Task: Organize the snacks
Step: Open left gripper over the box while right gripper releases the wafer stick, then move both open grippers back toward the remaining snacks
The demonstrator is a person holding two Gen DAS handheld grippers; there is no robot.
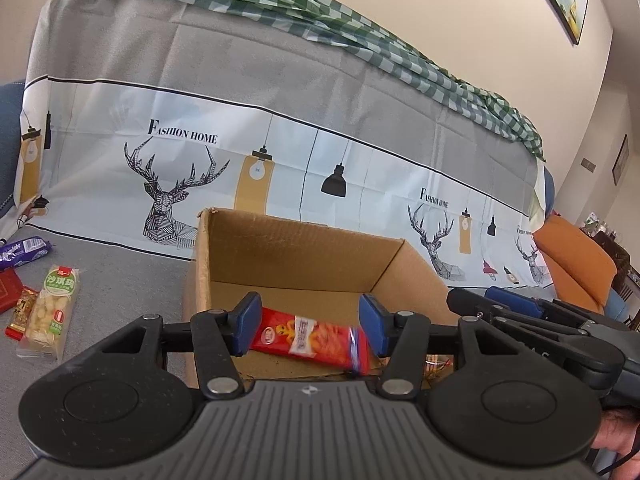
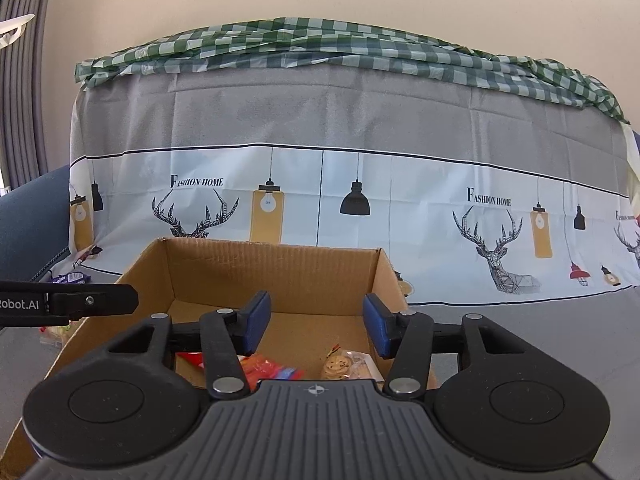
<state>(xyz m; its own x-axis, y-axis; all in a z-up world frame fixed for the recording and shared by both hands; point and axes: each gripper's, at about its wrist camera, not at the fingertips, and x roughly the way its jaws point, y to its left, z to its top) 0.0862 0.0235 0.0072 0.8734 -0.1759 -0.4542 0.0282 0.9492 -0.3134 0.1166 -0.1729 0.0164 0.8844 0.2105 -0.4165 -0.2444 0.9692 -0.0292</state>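
Both wrist views close above shared box [image 1: 296, 252]

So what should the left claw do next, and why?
Probably swing left toward the green-labelled snack pack on the grey surface. The left claw hangs open and empty over the cardboard box, where the red packet already lies.

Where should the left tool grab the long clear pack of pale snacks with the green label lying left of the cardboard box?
Grip the long clear pack with the green label across its narrow middle, coming straight down from above. It lies flat on the grey cover, so only its two long edges offer faces, and the small red-ended packet crowds its left edge.
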